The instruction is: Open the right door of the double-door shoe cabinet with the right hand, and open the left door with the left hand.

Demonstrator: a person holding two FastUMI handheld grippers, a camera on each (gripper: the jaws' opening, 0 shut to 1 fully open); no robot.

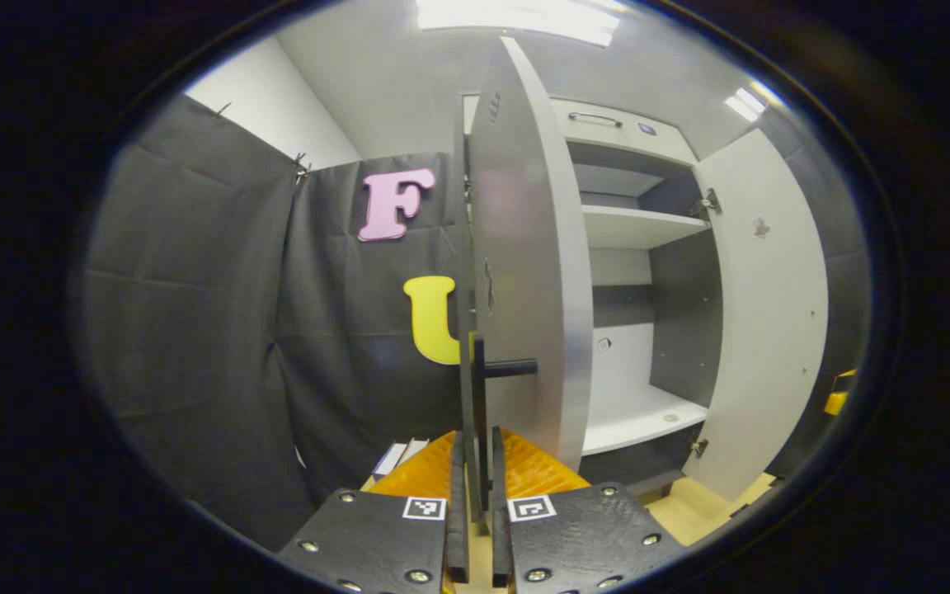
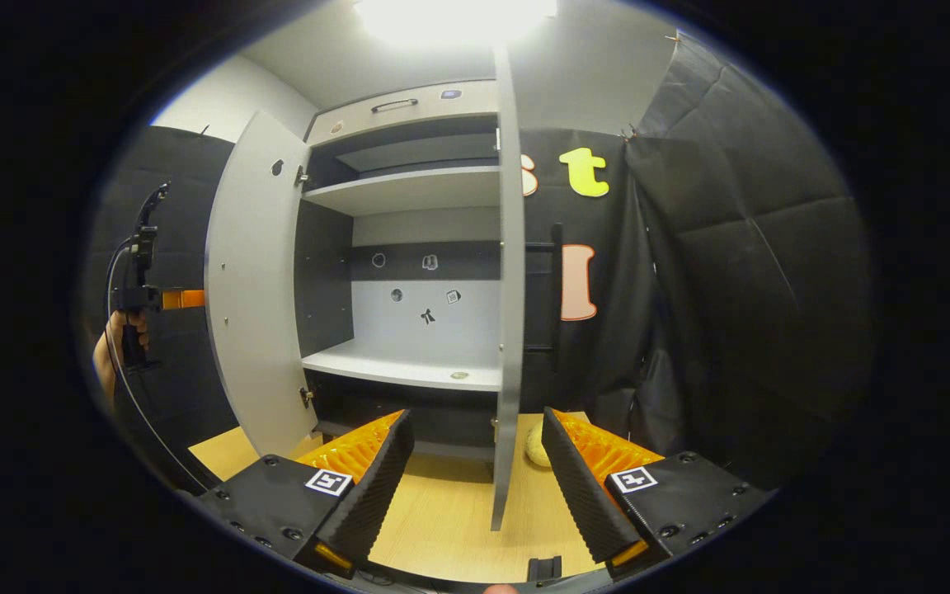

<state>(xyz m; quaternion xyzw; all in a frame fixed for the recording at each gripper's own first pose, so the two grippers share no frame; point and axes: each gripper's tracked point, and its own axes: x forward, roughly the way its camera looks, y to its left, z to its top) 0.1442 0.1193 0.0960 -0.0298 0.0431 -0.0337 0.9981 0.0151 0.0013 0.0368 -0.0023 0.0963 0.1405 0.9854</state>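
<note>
The grey shoe cabinet (image 2: pixel 409 186) stands with both doors swung out and its shelves bare. My left gripper (image 1: pixel 476 462) is shut on the black vertical handle (image 1: pixel 481 388) of the left door (image 1: pixel 524 272), which I see almost edge-on. In the right gripper view that left door (image 2: pixel 256 289) hangs wide, with the left gripper (image 2: pixel 178 299) and a hand behind its outer face. My right gripper (image 2: pixel 475 466) is open. The right door (image 2: pixel 508 289) shows edge-on between its fingers, apart from both, its black handle (image 2: pixel 556 289) on the far side. The right door (image 1: pixel 764 313) stands wide in the left gripper view.
The cabinet rests on a light wooden surface (image 2: pixel 442 511). A small pale round thing (image 2: pixel 534 445) lies at the foot of the right door. Black cloth walls close in on both sides. Some flat blue and white things (image 1: pixel 399 456) lie low beside the left door.
</note>
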